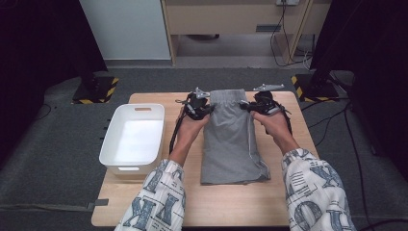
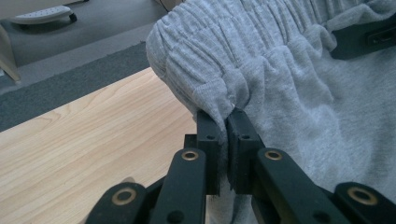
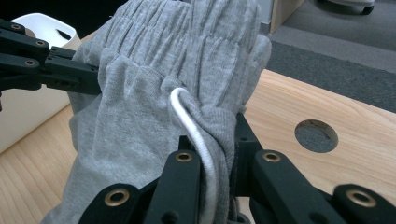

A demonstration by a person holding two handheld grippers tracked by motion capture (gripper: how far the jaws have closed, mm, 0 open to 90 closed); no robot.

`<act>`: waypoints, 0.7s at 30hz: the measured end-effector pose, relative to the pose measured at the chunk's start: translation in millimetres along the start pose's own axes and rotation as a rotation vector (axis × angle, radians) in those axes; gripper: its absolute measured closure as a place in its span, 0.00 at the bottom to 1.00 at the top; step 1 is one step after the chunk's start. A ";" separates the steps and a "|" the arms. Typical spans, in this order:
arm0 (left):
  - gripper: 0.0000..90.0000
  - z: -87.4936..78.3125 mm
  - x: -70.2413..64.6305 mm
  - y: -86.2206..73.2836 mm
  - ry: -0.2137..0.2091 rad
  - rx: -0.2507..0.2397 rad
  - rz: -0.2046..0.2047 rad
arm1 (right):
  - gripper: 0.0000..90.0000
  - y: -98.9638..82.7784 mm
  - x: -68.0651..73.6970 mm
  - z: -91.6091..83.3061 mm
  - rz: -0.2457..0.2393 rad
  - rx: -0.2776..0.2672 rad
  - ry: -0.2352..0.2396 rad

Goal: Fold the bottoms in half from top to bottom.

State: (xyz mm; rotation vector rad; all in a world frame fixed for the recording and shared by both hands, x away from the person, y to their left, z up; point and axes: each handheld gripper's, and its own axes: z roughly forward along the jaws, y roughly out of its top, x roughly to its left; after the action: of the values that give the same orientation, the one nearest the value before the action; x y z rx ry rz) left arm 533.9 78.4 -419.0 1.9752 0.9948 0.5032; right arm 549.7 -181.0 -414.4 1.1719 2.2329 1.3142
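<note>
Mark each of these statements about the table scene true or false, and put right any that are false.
1. Both grippers are clamped on the grey shorts. True: the left gripper and the right gripper each pinch the waistband.
2. The white bin holds folded clothes. False: it is empty.
3. A white drawstring runs between the right gripper's jaws. True.
4. The bin stands to the right of the shorts. False: it stands to their left in the high view.

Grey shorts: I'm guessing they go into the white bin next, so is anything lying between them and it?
Nothing visible: bare table separates the grey shorts from the white bin.
</note>
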 end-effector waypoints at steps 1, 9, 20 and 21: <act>0.94 -0.3 0.3 0.2 0.000 0.001 0.002 | 0.94 0.1 0.0 -0.1 0.001 -0.001 0.001; 0.94 -1.6 1.7 2.9 -0.004 -0.010 0.004 | 0.94 1.3 -0.1 -0.6 0.004 -0.011 -0.002; 0.94 -3.1 2.1 7.3 -0.005 -0.021 0.009 | 0.94 5.0 -0.1 -2.3 0.004 -0.015 -0.012; 0.94 -3.7 2.3 8.4 -0.004 -0.022 0.011 | 0.94 5.9 0.0 -2.6 0.000 -0.017 -0.013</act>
State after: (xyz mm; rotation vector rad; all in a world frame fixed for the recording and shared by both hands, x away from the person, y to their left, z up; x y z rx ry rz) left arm 536.7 79.3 -410.0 1.9630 0.9726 0.5146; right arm 551.1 -181.1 -408.1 1.1715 2.2088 1.3193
